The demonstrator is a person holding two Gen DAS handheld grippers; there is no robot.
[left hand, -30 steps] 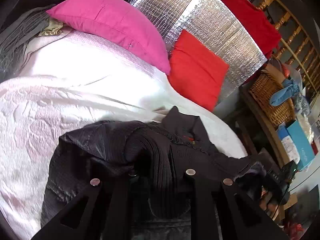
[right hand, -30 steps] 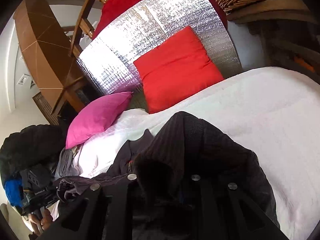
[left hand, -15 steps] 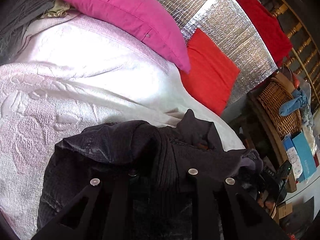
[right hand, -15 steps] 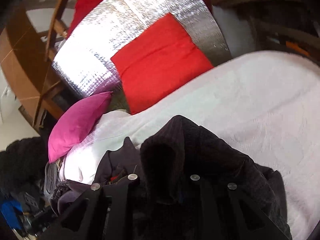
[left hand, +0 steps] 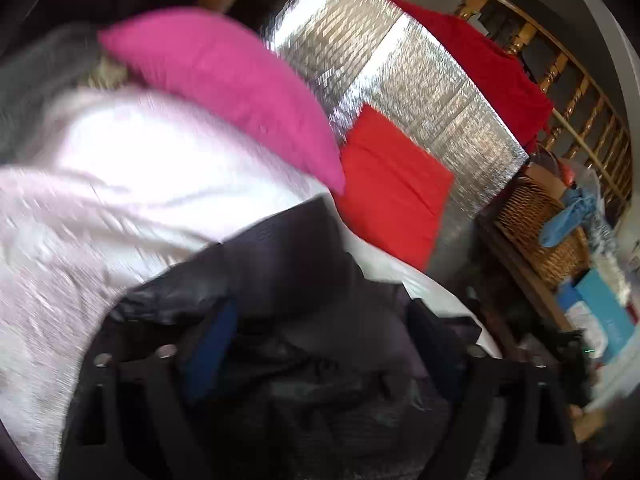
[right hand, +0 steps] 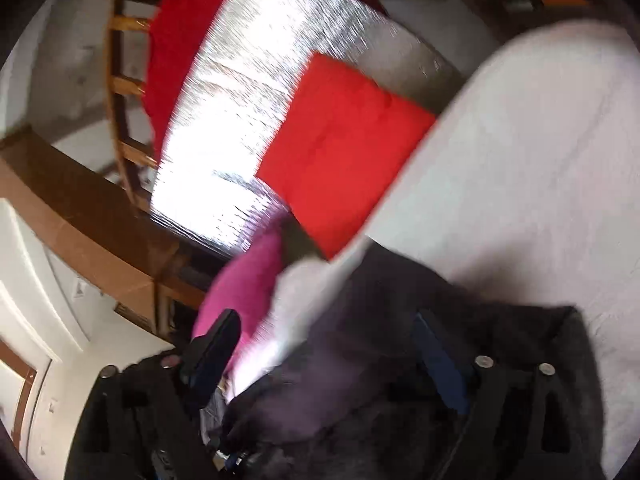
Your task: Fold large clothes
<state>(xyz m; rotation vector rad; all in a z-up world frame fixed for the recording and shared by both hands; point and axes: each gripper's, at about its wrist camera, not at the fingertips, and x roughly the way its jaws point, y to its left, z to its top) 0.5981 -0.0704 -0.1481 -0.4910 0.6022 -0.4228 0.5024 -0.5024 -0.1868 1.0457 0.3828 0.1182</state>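
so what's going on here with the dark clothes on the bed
A person with a handheld gripper in each hand is working on a large dark garment lying on the white bedspread, apparently partway through folding it. Both the left gripper and the right gripper have their fingers spread wide, with dark fabric bunched between them, so neither looks clamped on it. The frames are blurred, suggesting fast motion. A pink pillow and a red cushion sit at the head of the bed.

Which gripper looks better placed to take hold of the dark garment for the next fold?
Left, probably. The left gripper has open fingers with the dark garment bunched squarely between them on the white bedspread. The right gripper, also open, looks partly past the garment's edge toward the pink pillow.
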